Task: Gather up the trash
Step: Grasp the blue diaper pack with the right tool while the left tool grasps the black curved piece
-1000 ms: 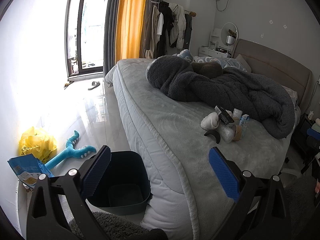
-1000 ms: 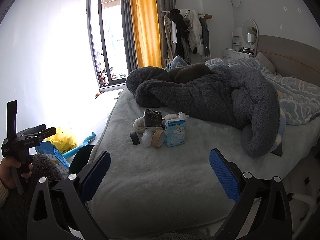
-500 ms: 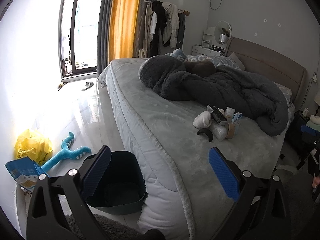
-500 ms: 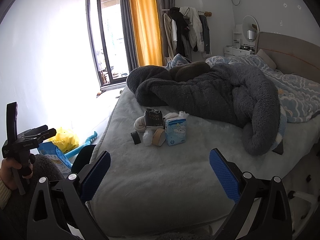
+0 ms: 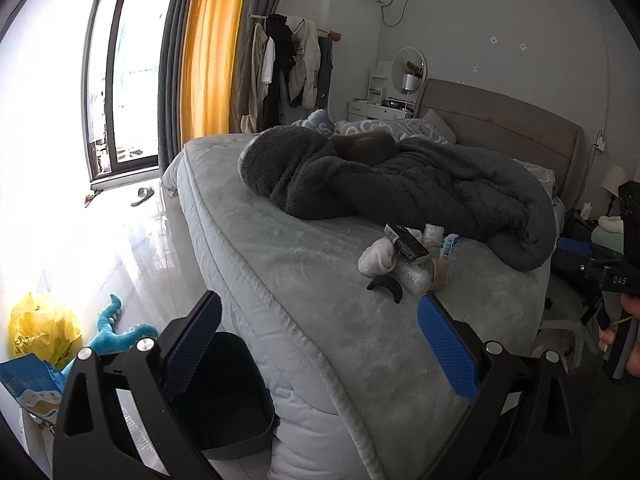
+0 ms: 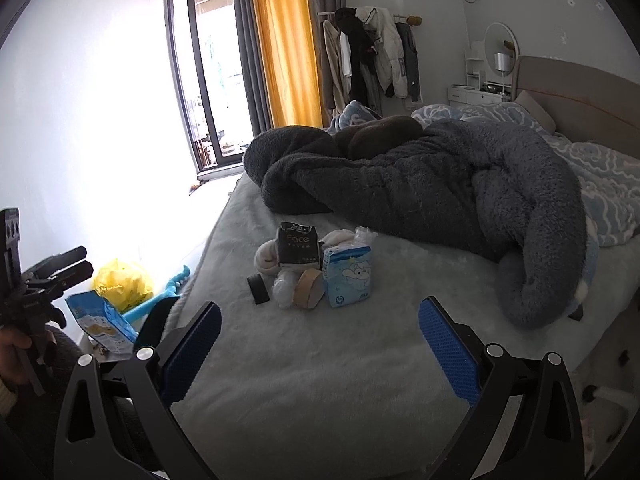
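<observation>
Both hand-held grippers are wide open and hold nothing. The left hand-held gripper point(image 5: 318, 344) hangs over the near left corner of the bed point(image 5: 280, 264), above a dark bin point(image 5: 224, 392) on the floor against the bed's side. The right hand-held gripper point(image 6: 320, 344) hangs over the near edge of the bed, facing the trash.

The trash lies in one small cluster on the bed's cover, near the left edge as the right view shows it, just short of the grey blanket point(image 6: 420, 184). Left to right:

- Black curved strip point(image 6: 258, 289): appears light and fairly stiff, lying flat; judged best pinched across its short width.
- White wad point(image 6: 267, 258): looks soft and crushable, probably tissue or cloth; any pinch should hold.
- Clear crumpled wrap point(image 6: 285, 290): likely very light and slippery; take a bunched fold.
- Black packet point(image 6: 299, 246): upright and propped on its neighbours; it may topple, so grip its top edge.
- Tape roll point(image 6: 310, 289): stiff cardboard ring on its edge; may roll, so clamp one wall of the ring.
- Blue packet point(image 6: 347, 278): soft pack; squeeze across its sides.

Hard to make out: the items touch and overlap, so their lower parts are hidden. The bin's interior is dark and partly blocked by a gripper finger. Whether the yellow bag point(image 5: 40, 326) and blue pouch point(image 5: 26, 380) on the floor are trash cannot be told.
</observation>
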Demonstrator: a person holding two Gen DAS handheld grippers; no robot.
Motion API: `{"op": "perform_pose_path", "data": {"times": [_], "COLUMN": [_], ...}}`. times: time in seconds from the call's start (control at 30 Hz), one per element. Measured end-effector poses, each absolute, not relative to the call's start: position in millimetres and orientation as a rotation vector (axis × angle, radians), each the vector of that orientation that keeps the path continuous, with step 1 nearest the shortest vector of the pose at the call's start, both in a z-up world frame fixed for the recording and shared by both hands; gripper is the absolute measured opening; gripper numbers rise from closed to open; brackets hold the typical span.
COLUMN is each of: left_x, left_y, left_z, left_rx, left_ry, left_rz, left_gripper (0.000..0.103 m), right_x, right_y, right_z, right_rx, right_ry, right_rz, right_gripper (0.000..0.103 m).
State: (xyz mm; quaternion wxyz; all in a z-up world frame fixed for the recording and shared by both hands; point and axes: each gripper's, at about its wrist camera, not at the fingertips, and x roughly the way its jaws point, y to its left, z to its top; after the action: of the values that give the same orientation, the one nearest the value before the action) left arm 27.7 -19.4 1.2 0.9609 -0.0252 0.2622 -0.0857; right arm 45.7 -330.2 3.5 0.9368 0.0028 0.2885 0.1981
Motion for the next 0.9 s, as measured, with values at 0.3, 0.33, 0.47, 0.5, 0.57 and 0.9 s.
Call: {"op": "perform_pose_path", "data": {"times": [0.3,0.33,0.47,0.5,0.57,0.9], "left_x": [70.5,75.1,95.6,100.3,110.4,160.4], "left_y": [-29.4,-29.6,-42.0,-46.8,-52.4,-74.2], "left_z": [-26.2,-28.4,-34.6,-36.0,-40.0,-62.8], "left_rx": [-0.017,-0.025,0.013,0.045,0.076,0.139], "left_ry": [0.615,0.619,0.648,0.65,0.665,0.681], "left_rz": [-0.255,-0.279,-0.376,-0.388,-0.406,-0.484], "left_gripper": [0.1,0.1,0.1,0.1,0.1,0.099], "right_x": [111.6,119.1,148.3,148.3,166.4,193.5], "right_y": [-330.6,-329.7,-326.7,-326.7,-323.5,-305.8], "right_z": [-19.5,-21.5,-35.6,-35.6,-49.5,-54.9], "right_rx": [0.047,0.045,0.055,0.055,0.067,0.017], "right_ry": [0.635,0.641,0.664,0.664,0.702,0.746], "right_rz": [0.415,0.419,0.452,0.452,0.471,0.51], "right_gripper": [0.1,0.1,0.099,0.097,0.085,0.083]}}
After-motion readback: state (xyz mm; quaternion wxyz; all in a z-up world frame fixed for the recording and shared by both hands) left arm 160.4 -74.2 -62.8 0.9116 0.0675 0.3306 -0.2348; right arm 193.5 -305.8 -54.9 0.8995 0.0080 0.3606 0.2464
